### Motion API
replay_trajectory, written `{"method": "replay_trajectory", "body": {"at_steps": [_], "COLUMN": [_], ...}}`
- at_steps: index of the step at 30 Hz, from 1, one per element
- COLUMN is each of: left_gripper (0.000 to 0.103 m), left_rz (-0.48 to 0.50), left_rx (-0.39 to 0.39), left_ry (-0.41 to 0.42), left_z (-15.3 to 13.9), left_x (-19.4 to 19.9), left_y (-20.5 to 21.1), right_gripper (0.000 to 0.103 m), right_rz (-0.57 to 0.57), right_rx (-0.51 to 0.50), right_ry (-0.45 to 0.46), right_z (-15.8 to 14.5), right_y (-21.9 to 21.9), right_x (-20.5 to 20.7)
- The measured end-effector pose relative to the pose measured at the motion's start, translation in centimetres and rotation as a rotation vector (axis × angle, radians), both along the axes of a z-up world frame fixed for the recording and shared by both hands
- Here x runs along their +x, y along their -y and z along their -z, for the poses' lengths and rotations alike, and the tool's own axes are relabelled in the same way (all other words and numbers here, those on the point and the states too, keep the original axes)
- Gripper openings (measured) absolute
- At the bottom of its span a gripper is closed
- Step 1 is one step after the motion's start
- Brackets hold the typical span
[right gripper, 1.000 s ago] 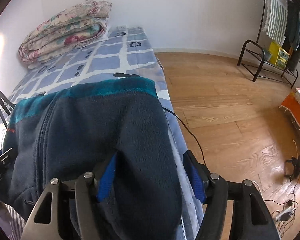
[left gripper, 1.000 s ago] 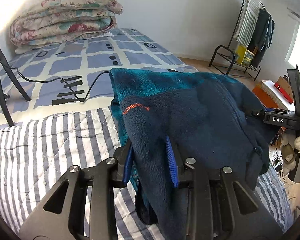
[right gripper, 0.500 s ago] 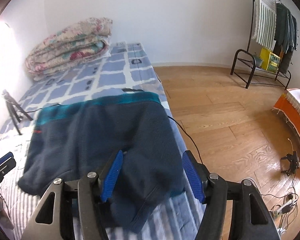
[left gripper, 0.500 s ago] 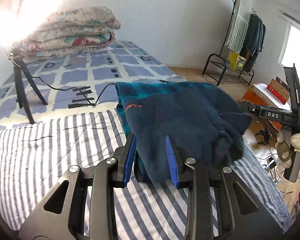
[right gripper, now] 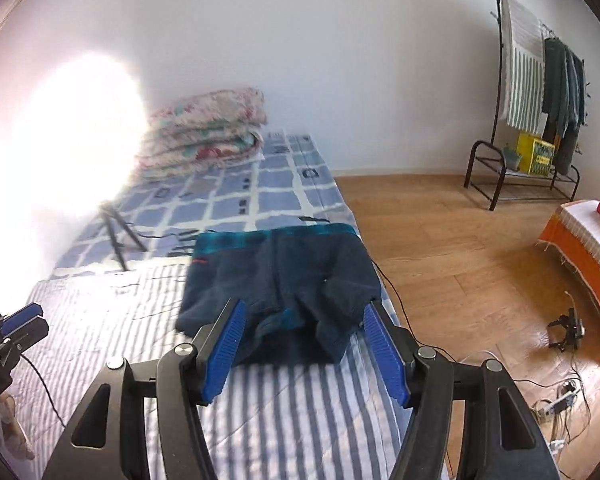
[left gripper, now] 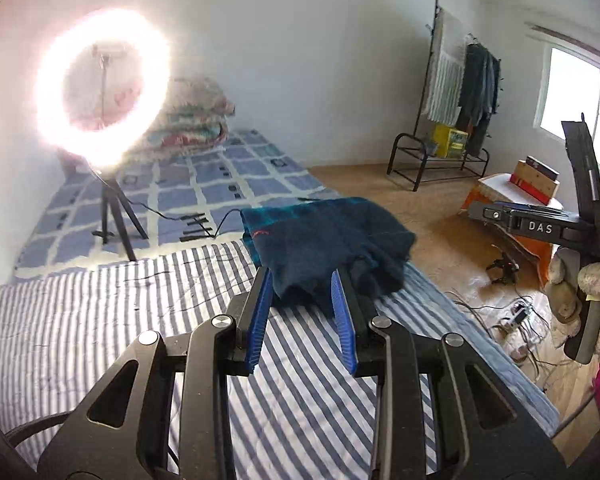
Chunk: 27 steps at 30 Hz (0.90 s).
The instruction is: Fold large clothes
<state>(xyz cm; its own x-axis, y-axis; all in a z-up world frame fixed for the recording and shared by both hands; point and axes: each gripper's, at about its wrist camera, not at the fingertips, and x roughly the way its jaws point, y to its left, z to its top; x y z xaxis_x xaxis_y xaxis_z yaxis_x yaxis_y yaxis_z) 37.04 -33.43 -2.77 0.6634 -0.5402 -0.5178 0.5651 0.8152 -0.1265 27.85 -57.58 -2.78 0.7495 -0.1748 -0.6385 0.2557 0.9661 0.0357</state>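
Fleece [left gripper: 324,240]: left folded on the striped bedspread [left gripper: 100,320], released since a second ago.
Left gripper [left gripper: 302,300]: jaws apart, empty, drawn back.
Right gripper [right gripper: 304,340]: jaws wide apart, empty, withdrawn.

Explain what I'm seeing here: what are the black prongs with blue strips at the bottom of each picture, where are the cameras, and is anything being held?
No robot arm here: a person holds a two-finger gripper in each hand, and each carries a wide-angle camera looking along its fingers. One picture is from the left gripper, the other from the right gripper. The blue strips are the finger pads.

Both look at a bed with a striped quilt. On it lies a dark blue fleece garment, folded into a rough bundle near the bed's edge. Behind it stand a ring light on a tripod and a folded floral blanket.

Nothing is held. Both grippers are open, and the fleece only appears between the pads because it lies further off. In the left view the right gripper shows at the right edge.
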Motion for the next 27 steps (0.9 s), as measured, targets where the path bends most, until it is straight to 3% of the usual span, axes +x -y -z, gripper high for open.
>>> {"method": "replay_trajectory", "body": {"at_steps": [8, 19, 22, 27], "left_gripper": [0.029, 0.029, 0.039, 0.070], "left_rz": [0.003, -0.012, -0.030, -0.050], "left_rx": [-0.021, 0.009, -0.013, -0.003], "left_ry": [0.043, 0.070, 0.049, 0.064], "left_z": [-4.3, -5.0, -4.4, -3.8], "left_x": [-9.4, -19.8, -21.4, -22.7], "left_y": [-5.1, -9.5, -10.4, -10.9], "right_gripper": [0.064, 0.064, 0.066, 0.072], "right_rz": [-0.034, -0.056, -0.067, -0.073], "right_rx": [0.033, 0.002, -0.008, -0.026], "right_ry": [0.077, 0.122, 0.128, 0.150], "right_z": [-4.4, -4.9, -4.8, -4.5], "right_y": [-6.2, -12.8, -14.0, -15.4], "right_x": [-10.3, -20.5, -22.2, -23.9]}}
